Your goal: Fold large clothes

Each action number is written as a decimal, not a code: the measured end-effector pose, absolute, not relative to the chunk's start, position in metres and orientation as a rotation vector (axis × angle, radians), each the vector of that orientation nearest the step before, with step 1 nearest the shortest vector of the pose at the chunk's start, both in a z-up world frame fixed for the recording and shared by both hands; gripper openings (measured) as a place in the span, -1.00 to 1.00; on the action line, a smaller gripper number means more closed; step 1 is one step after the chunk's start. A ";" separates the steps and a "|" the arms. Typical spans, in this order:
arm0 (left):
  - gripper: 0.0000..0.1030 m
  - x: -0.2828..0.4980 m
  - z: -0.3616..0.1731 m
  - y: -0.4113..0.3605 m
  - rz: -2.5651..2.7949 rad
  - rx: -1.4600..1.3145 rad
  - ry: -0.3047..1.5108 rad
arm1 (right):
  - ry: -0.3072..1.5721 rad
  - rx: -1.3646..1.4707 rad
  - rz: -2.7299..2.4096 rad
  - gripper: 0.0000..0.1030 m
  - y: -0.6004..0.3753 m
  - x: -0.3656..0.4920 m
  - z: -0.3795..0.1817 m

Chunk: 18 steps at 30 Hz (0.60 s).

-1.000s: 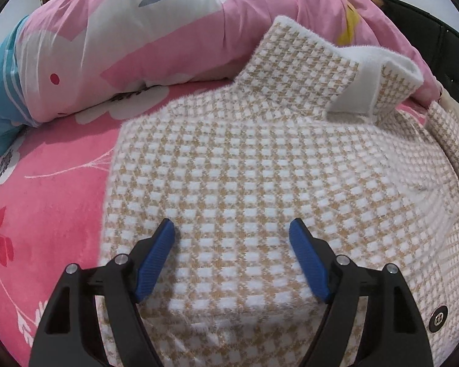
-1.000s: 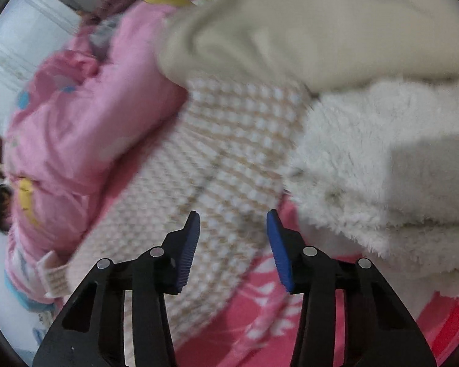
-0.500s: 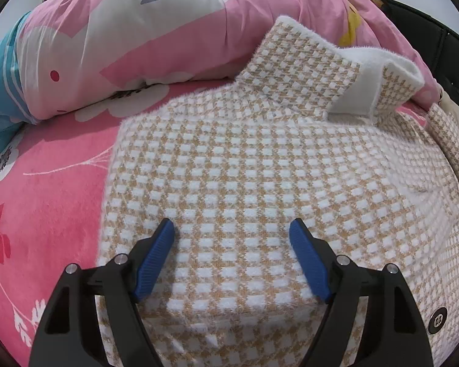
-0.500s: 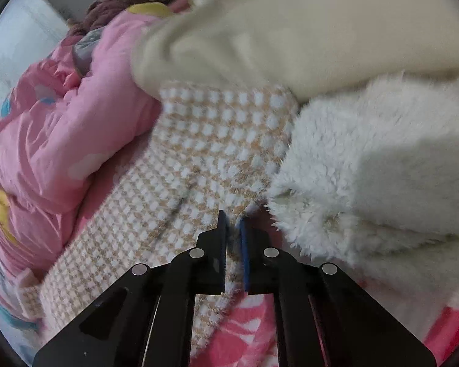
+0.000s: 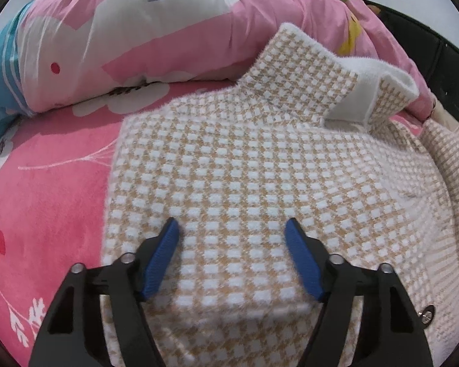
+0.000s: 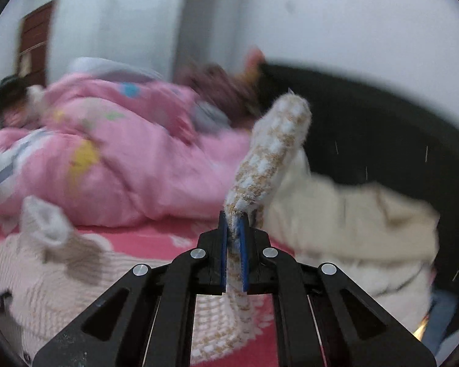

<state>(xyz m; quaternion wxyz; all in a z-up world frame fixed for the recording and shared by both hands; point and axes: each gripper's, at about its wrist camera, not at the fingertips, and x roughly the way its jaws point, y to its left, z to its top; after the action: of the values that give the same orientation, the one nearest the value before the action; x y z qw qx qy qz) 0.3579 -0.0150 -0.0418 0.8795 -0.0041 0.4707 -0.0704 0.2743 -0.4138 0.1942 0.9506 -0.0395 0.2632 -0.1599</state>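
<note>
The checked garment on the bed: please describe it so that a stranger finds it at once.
On the pink bed sheet, in front of the heaped pink quilt, lies the checked garment. Its tan-and-white houndstooth weave and white-lined collar set it apart from the plain cream fleece nearby.

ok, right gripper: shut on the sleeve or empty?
Shut on it. The right gripper has both pads clamping the checked sleeve, which sticks up past them.
</note>
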 end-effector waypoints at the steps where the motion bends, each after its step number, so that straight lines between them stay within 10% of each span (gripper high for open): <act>1: 0.22 0.357 -0.039 -0.011 -0.150 -0.029 0.985 | 0.497 -0.131 -0.286 -0.87 -0.388 0.263 0.208; 9: -0.13 0.332 -0.012 0.022 -0.163 -0.138 0.999 | 0.394 -0.251 0.022 -0.86 -0.245 0.226 0.223; 18: -0.15 0.299 0.018 0.079 -0.150 -0.218 0.967 | 0.581 -0.362 0.358 -0.85 -0.091 0.238 0.096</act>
<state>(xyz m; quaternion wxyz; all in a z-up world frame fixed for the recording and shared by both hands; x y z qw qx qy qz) 0.2993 0.0790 0.0176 0.8770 -0.1043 0.4635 -0.0718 0.2379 -0.0912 0.0957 0.9263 -0.1766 0.2833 0.1746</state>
